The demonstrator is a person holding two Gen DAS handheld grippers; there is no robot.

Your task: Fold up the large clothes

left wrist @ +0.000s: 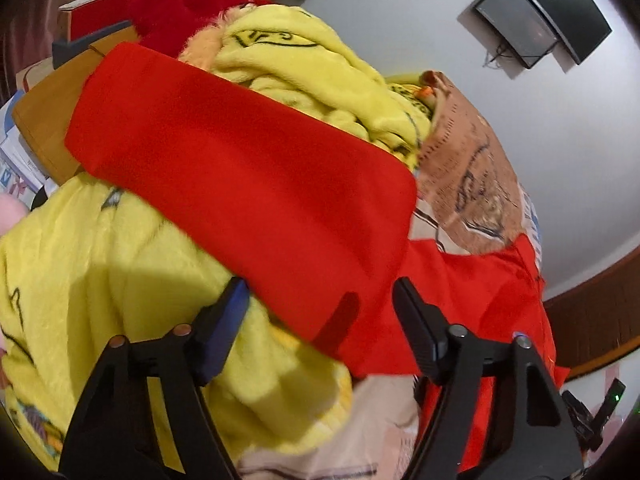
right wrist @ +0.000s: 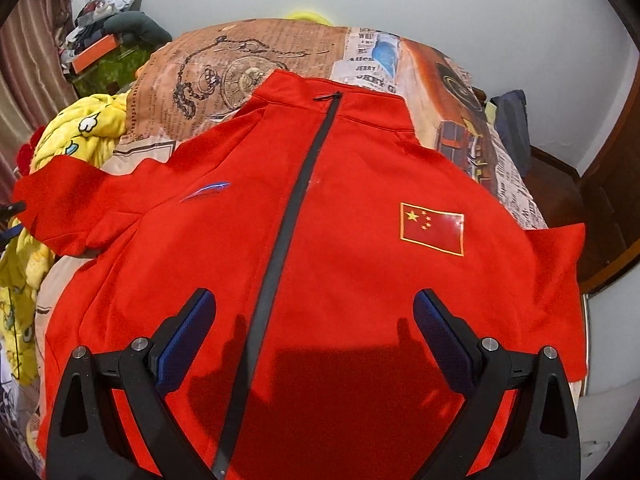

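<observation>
A red zip-up jacket (right wrist: 340, 240) lies face up and spread flat on the bed, with a black zipper down the middle and a flag patch (right wrist: 432, 229) on its right chest. My right gripper (right wrist: 314, 312) is open and empty, hovering over the jacket's lower front. In the left wrist view, the jacket's left sleeve (left wrist: 240, 176) stretches out over a yellow blanket (left wrist: 120, 280). My left gripper (left wrist: 320, 300) is open around the sleeve's lower edge, with the fabric between its fingers.
The bed has a newspaper-print cover (right wrist: 224, 76). The yellow plush blanket (right wrist: 92, 128) is piled along the bed's left side. A red fluffy item (left wrist: 176, 8) and boxes (left wrist: 52, 112) sit beyond it. A wall-mounted screen (left wrist: 520, 28) hangs on the white wall.
</observation>
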